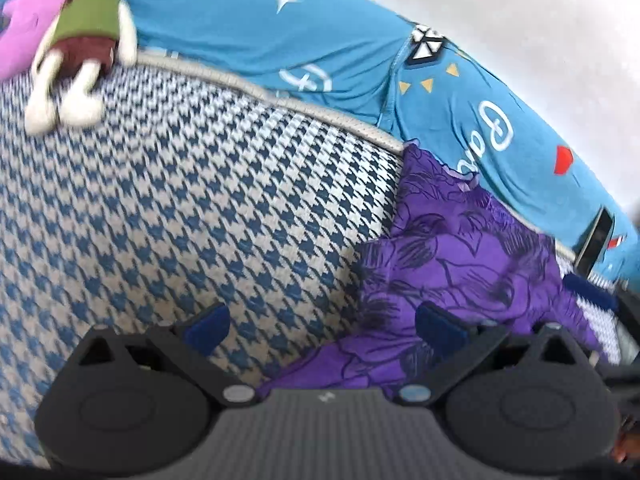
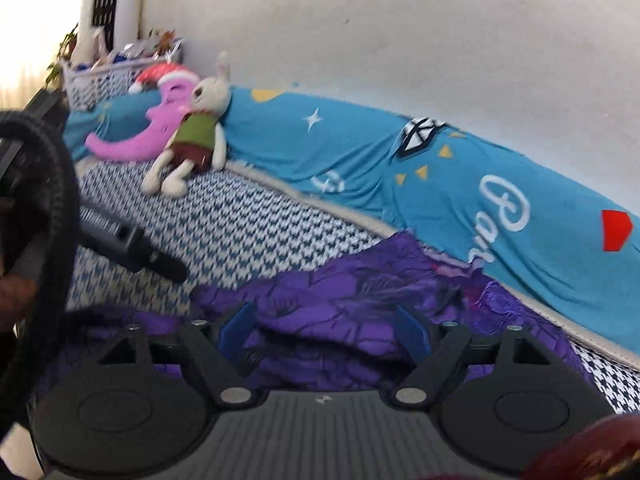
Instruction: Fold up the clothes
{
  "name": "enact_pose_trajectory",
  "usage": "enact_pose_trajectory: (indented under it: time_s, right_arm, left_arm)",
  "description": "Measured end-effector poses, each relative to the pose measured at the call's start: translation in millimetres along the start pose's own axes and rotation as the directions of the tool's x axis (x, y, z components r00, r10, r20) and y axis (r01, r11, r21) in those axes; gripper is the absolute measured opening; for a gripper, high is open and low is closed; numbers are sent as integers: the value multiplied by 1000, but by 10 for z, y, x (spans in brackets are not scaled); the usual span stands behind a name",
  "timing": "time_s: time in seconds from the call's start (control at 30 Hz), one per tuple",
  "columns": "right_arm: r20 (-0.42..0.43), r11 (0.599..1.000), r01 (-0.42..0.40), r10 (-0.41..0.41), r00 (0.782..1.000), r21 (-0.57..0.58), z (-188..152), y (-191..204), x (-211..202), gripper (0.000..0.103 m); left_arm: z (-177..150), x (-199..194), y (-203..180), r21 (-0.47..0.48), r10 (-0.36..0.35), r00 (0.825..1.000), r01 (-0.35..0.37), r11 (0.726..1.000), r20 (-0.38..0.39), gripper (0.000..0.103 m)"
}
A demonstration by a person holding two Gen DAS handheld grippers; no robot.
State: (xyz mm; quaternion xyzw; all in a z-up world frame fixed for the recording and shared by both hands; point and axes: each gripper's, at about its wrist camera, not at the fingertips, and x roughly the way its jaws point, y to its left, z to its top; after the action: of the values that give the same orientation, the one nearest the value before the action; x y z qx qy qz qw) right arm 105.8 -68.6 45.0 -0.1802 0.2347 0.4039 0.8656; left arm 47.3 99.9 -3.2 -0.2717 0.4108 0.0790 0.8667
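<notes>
A purple garment [image 1: 472, 256] with dark flower outlines lies crumpled on the houndstooth bed cover [image 1: 180, 200]. In the left wrist view my left gripper [image 1: 324, 330] hangs open over the cover at the garment's left edge, its right blue pad [image 1: 438, 330] above the purple cloth. In the right wrist view the same purple garment [image 2: 340, 292] spreads right under my right gripper [image 2: 326, 330], which is open with nothing between its blue pads. The left gripper [image 2: 160, 262] shows there as a dark tool at the left, above the cover.
A plush rabbit [image 2: 192, 136] and a pink moon cushion [image 2: 140, 136] lie at the far end of the bed. A long blue printed pillow [image 2: 440, 176] runs along the white wall. A white basket [image 2: 100, 80] stands at the head. A dark phone [image 1: 598, 240] rests by the pillow.
</notes>
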Motion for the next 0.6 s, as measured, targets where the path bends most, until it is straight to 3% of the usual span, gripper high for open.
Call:
enact_pose_trajectory:
  time_s: [0.17,0.3,0.4,0.53,0.6]
  right_arm:
    - [-40,999,23,-25,999,-41,-68,19,196,80]
    - [-68,993,87,-92,993,-74,-107,52,342,79]
    - [-81,993,109,-112,990,-46,-93,22,426,57]
    - [-96,994,107,-104,990,25,-75,-44,485,10]
    - [-90,993,107,-103,991,47,-80,-56,488,7]
  left_arm:
    - [13,74,93,-69,-39,998,35,997,-58,103]
    - [28,38,126,-86,-57,997,54,995,-44,103]
    - [43,39,125,-100,-81,996,75,992,-49,103]
    - [39,9,93,-90,-107,993,103,991,-43,103]
    - [41,-17,80,-84,-119,992,116,990,-36,103]
